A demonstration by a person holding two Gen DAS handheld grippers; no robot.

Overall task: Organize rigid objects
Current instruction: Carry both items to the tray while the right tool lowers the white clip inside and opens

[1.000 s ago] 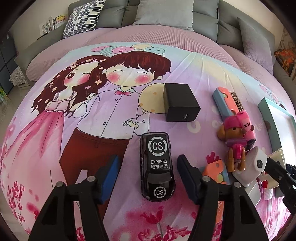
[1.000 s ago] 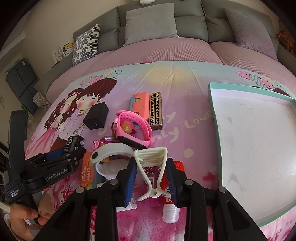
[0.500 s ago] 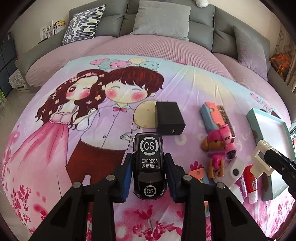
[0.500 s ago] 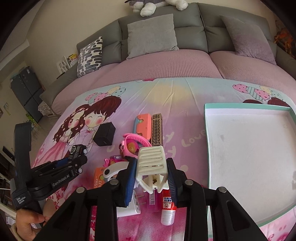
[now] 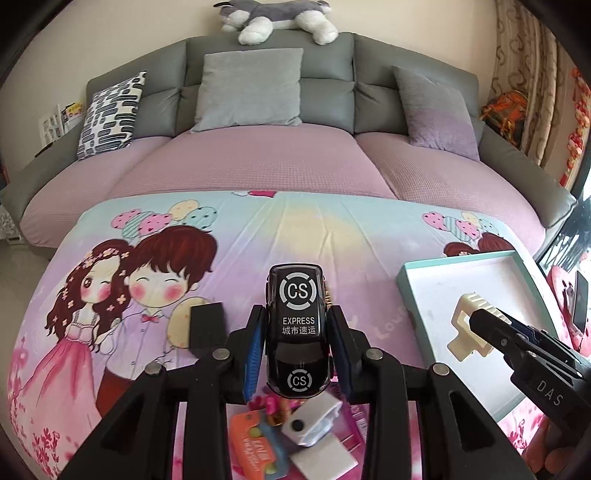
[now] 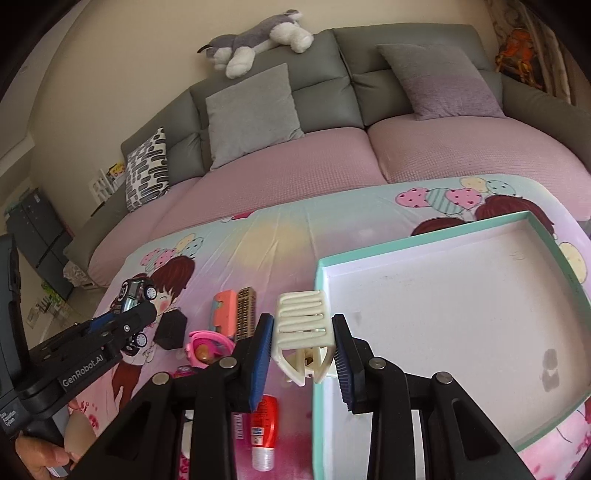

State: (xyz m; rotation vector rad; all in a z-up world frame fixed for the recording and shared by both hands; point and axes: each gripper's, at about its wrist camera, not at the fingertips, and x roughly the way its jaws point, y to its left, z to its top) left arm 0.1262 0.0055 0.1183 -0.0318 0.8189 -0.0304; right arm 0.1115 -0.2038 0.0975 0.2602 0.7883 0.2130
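My left gripper (image 5: 297, 334) is shut on a black toy car (image 5: 297, 328) marked "CS EXPRESS", held up above the cartoon bedspread; the same car (image 6: 135, 295) shows at the left of the right wrist view. My right gripper (image 6: 303, 343) is shut on a cream hair claw clip (image 6: 303, 325), raised beside the left rim of the teal-edged white tray (image 6: 458, 306). In the left wrist view the clip (image 5: 467, 325) hangs over the tray (image 5: 436, 295).
On the bedspread lie a black cube (image 6: 170, 330), a coral case with a patterned bar (image 6: 232, 310), a pink toy watch (image 6: 205, 345), a red tube (image 6: 263, 428) and an orange pack (image 5: 255, 443). Grey cushions and a plush dog (image 5: 273, 16) line the sofa back.
The left gripper closed on the toy car and lifted it off the bedspread. The right gripper rose with the clip and moved right, up to the tray's edge.
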